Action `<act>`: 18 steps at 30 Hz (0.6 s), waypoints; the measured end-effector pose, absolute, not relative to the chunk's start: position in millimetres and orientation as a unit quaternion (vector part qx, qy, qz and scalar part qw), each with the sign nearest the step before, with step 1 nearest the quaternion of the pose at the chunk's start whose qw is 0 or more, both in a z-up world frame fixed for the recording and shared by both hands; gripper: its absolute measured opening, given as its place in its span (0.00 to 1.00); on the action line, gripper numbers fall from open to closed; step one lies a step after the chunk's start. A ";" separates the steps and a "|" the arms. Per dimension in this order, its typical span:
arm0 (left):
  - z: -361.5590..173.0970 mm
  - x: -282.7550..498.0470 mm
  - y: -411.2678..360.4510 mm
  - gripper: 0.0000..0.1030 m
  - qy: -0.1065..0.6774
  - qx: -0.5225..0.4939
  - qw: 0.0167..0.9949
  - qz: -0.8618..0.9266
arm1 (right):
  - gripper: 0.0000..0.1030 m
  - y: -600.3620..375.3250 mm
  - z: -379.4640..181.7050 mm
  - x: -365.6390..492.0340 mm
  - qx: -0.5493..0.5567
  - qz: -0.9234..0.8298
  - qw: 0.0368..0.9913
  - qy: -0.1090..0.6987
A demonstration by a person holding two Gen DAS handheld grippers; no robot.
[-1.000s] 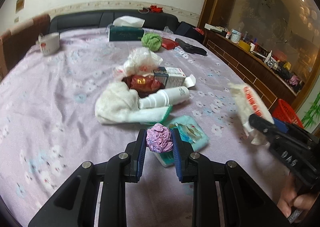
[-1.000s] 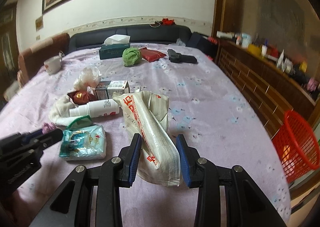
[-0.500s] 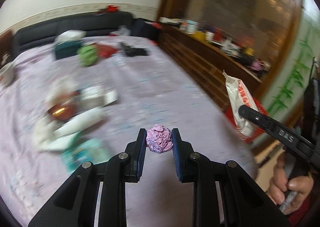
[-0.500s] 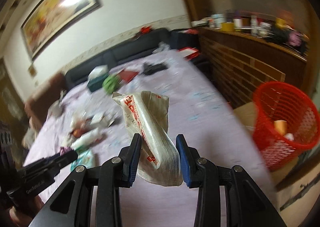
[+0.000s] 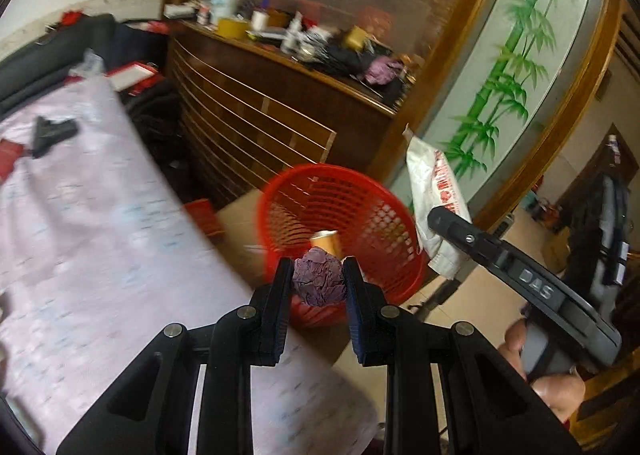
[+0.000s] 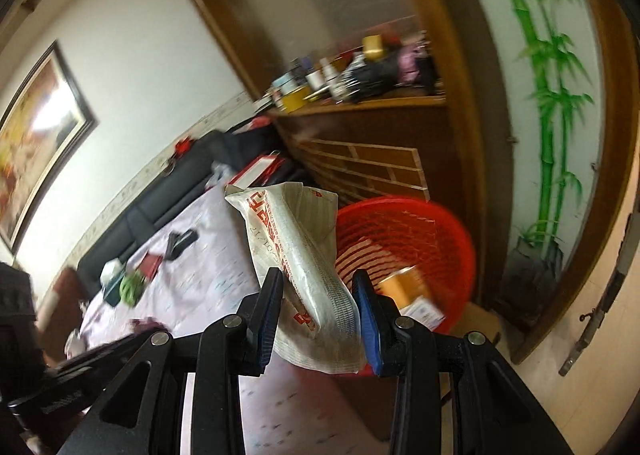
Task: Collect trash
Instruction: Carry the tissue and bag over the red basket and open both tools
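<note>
The left gripper (image 5: 318, 285) is clamped on a crumpled purple paper ball (image 5: 319, 281), held out in front of the red basket (image 5: 384, 215), seemingly just short of its near rim. The right gripper (image 6: 318, 305) pinches a white printed wrapper (image 6: 298, 251) beside that basket, its jaws pressed to the wrapper's sides. A bare hand (image 5: 540, 367) grips the right gripper's handle.

"das" embossed on right gripper (image 5: 436, 219) body; red print on wrapper (image 6: 298, 255) unreadable.
</note>
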State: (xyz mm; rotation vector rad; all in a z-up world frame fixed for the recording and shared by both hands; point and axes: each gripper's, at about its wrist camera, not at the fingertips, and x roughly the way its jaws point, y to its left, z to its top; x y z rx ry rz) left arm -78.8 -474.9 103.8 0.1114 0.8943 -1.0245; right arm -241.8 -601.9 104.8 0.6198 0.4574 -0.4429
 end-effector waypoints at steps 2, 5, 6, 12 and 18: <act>94.9 -75.1 -504.0 0.23 0.422 0.056 0.765 -0.483 | 0.37 -613.8 104.9 -246.7 0.308 -0.224 0.899 0.215; 84.1 -73.7 -526.7 0.29 0.435 0.060 0.756 -0.485 | 0.38 -633.6 103.3 -250.2 0.312 -0.241 0.895 0.211; 80.8 -71.4 -530.4 0.41 0.438 0.054 0.756 -0.483 | 0.38 -640.7 102.1 -249.0 0.316 -0.246 0.892 0.211; 80.1 -65.5 -507.1 0.52 0.446 0.036 0.759 -0.474 | 0.45 -663.8 84.3 -235.3 0.331 -0.244 0.883 0.227; 94.5 -69.3 -443.9 0.57 0.426 0.038 0.786 -0.447 | 0.45 -642.5 84.3 -237.7 0.318 -0.231 0.891 0.227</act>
